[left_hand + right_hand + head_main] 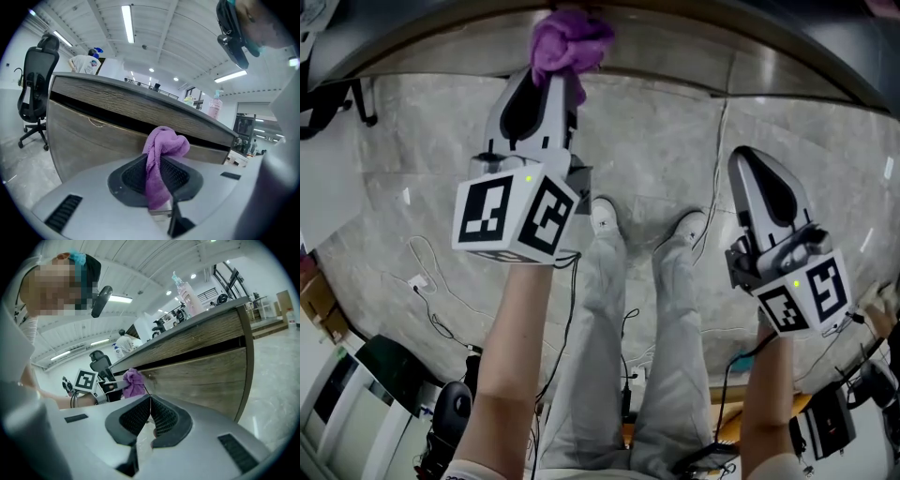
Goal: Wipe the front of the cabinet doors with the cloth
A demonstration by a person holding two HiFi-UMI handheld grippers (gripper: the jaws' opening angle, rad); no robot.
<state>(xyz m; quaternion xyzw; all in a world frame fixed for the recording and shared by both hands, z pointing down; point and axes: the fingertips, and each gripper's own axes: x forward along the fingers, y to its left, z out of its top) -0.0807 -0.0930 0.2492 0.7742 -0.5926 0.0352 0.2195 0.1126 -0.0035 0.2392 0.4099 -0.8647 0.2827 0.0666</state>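
Note:
A purple cloth [569, 42] is bunched in my left gripper [546, 82], which is shut on it. In the left gripper view the purple cloth [161, 154] hangs between the jaws close to the wood-grain cabinet door [93, 136]. In the right gripper view the cloth [134, 382] touches or nearly touches the cabinet door [197, 376]. My right gripper [757, 173] is held lower right, a little off the cabinet, jaws closed with nothing in them. The right gripper [149, 414] points along the cabinet front.
The cabinet top edge [675, 42] curves across the head view's top. Cables [431, 281] trail over the marble floor, by the person's legs and shoes [605, 217]. An office chair [35, 89] stands left of the cabinet. A pink bottle [187, 294] stands on the counter.

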